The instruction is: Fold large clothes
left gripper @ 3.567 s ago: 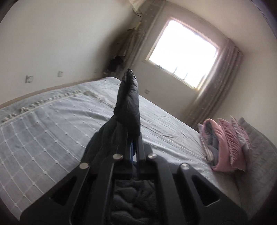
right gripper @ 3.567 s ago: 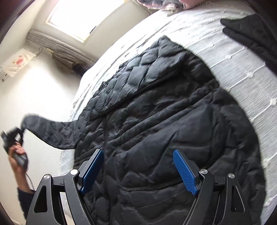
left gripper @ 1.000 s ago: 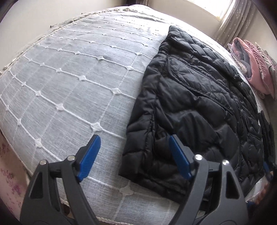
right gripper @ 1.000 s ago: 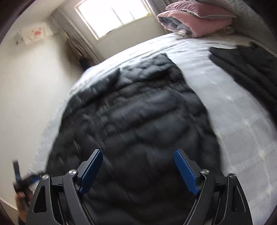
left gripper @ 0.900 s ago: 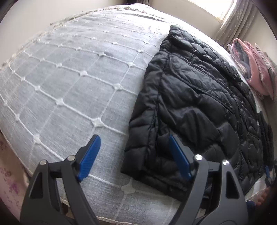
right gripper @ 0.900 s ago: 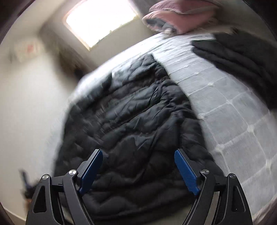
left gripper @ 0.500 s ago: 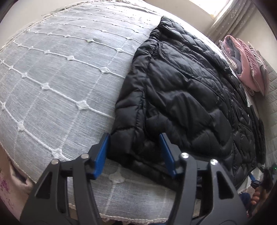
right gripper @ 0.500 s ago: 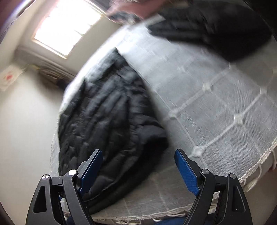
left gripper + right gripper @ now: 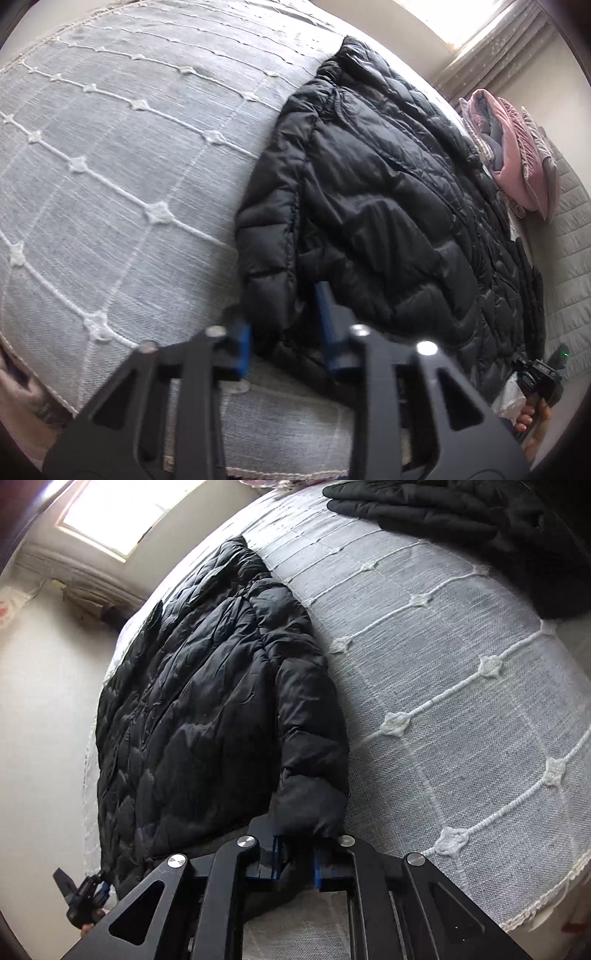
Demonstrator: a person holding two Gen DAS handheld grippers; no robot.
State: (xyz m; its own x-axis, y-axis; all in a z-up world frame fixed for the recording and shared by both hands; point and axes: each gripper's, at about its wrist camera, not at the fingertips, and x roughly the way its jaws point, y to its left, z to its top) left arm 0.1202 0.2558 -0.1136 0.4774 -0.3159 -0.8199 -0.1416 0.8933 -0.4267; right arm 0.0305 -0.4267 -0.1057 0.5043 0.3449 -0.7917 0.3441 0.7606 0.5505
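Tools both grip your black puffer jacket on the bed: left tool and right tool each pinch 1 hem corner.

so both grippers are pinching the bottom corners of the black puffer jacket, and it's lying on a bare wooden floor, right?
Not the floor. Both wrist views show the black puffer jacket on a bed with a grey quilted bedspread. The left gripper and right gripper do pinch its bottom corners.

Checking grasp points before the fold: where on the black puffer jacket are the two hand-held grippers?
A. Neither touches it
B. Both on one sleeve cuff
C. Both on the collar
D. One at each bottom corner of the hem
D: the left hand-held gripper straddles one hem corner of the black puffer jacket; the right hand-held gripper pinches the opposite corner.
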